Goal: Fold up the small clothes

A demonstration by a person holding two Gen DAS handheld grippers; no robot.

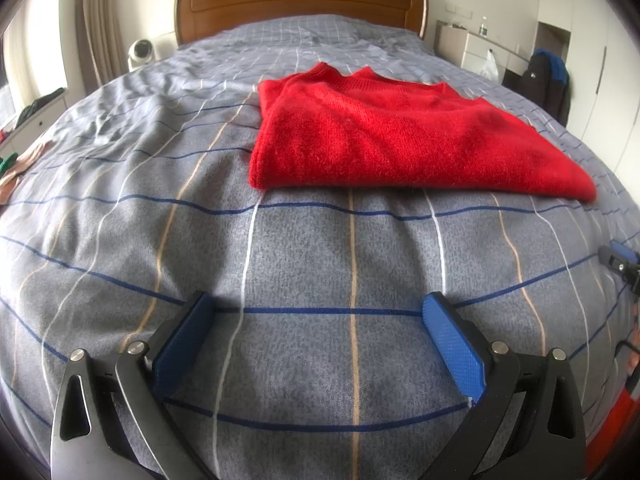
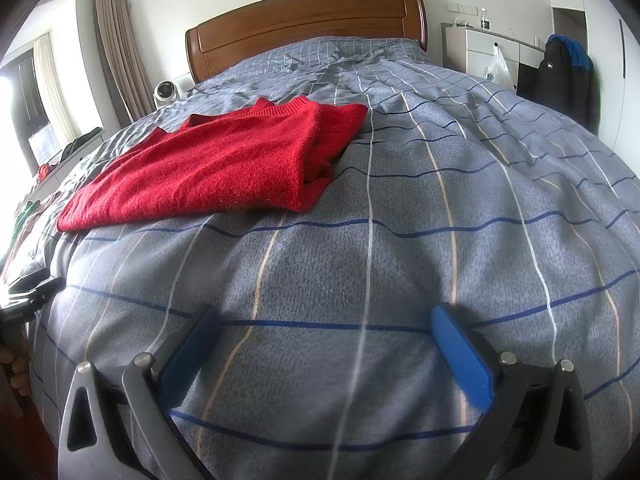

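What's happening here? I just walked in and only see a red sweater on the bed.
A person holds a two-finger gripper in each hand over the bed. The red sweater lies folded on the checked cover. The left gripper and right gripper are both open and empty, short of the sweater and not touching it.

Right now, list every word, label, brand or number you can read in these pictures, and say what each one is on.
"GenRobot.AI", faint, on the left gripper's black body, at the left edge of the right wrist view.
Small white logo on the dark jacket: too small to read.
Label on the bottle on the white cabinet: too small to read.
Red sweater: no text visible.
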